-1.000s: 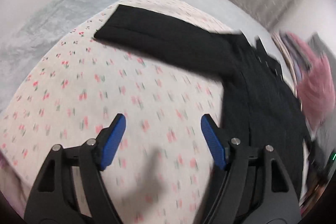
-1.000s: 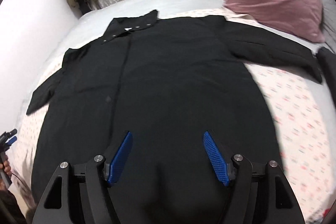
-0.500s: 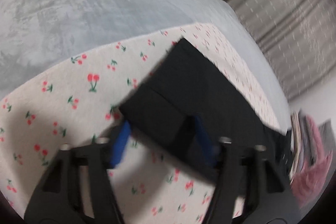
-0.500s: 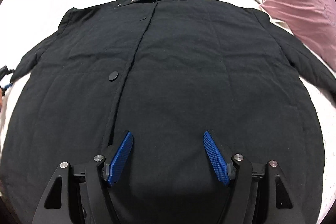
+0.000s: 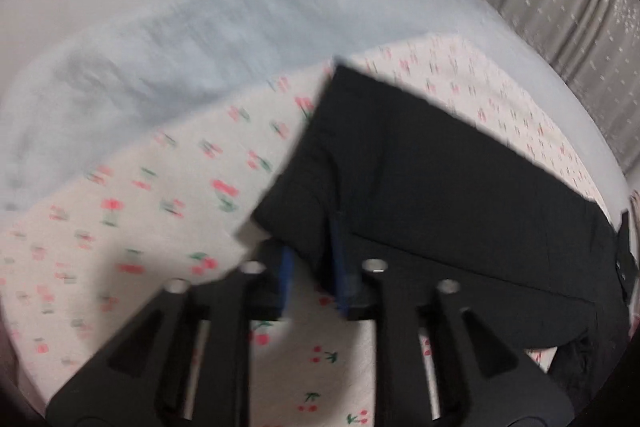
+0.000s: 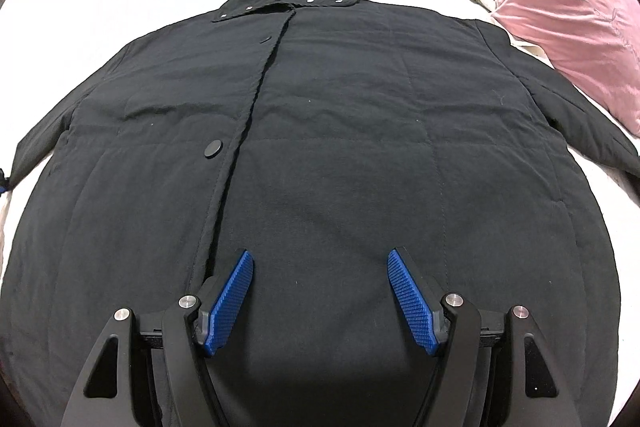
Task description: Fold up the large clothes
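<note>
Pinching the cuff of the black padded coat's sleeve (image 5: 420, 179), your left gripper (image 5: 312, 279) has narrow jaws that have just been closing, with the cloth between the blue pads. Your right gripper (image 6: 320, 295) hovers over the coat's lower front with jaws wide and nothing between them. Beyond, the black padded coat (image 6: 320, 131) lies spread flat, buttoned, on the cherry-print bed sheet (image 5: 168, 195), collar farthest. A pink velvet pillow (image 6: 568, 11) lies beside its shoulder. No readable writing shows.
</note>
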Demonstrator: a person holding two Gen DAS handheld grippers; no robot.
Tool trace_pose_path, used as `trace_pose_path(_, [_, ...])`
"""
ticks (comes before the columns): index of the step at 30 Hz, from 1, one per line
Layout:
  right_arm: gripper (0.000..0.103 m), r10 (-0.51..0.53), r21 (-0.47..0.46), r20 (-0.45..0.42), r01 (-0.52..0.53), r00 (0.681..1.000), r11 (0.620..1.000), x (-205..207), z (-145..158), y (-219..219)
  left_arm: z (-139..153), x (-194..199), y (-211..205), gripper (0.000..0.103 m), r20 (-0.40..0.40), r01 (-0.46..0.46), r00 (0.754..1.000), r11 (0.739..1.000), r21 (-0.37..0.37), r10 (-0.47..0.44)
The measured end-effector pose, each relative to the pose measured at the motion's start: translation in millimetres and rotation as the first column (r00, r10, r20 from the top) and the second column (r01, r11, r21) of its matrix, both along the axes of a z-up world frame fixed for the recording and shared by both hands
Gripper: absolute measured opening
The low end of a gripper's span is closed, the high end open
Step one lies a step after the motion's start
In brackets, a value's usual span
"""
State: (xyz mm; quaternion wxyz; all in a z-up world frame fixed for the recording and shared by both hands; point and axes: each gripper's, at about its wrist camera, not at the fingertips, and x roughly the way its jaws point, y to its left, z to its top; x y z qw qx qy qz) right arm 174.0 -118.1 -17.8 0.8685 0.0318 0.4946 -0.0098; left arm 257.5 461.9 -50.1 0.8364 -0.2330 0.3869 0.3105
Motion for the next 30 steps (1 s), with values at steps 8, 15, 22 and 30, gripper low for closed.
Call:
trace_pose_path(8, [0.071, -0.026, -0.001, 0.036, 0.026, 0.999, 1.0, -1.8, 11.1, -7.2, 51.5, -0.6, -58.4, 0.08, 0.066, 0.167, 0.982, 0.975, 0.149, -0.179])
trace_pose_path(15, [0.071, -0.097, -0.043, 0.155, 0.105, 0.983, 0.994, -13.6, 34.7, -27.3, 88.5, -19.7, -128.5, 0.093, -0.012, 0.276, 0.96, 0.937, 0.214, -0.28])
trace_pose_path(22, [0.083, -0.15, 0.002, 0.164, 0.151, 0.975, 0.988, -29.4, 62.9, -66.2, 113.9, -46.3, -198.0, 0.097, 0.007, 0.441, 0.893, 0.877, 0.188, -0.451])
trace_pose_path(30, [0.083, -0.296, 0.094, 0.165, 0.283, 0.941, 0.954, -38.8, 81.4, -166.8, 96.6, -52.9, -296.7, 0.097, 0.055, 0.743, 0.662, 0.665, 0.081, -0.747])
